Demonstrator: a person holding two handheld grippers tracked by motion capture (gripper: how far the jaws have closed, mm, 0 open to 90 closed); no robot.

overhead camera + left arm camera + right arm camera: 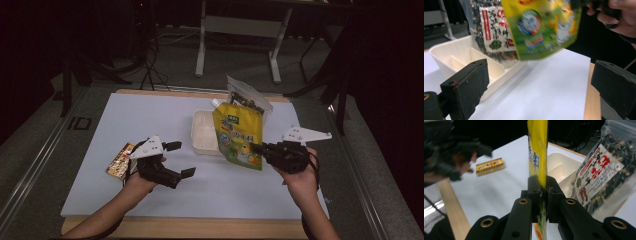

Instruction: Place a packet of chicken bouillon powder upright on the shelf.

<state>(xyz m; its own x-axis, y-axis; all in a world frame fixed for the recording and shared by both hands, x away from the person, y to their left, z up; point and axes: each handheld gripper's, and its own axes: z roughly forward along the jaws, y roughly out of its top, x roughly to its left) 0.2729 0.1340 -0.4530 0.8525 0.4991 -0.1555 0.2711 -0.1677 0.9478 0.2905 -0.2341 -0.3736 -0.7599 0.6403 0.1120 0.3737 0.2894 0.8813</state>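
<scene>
White tabletop, yellow pouch upright, spout up, clenched in right gripper jaws, left gripper released.

Two grippers, one yellow spouted pouch, one seaweed bag, one white divided tray and apparently one small snack packet are counted.
</scene>
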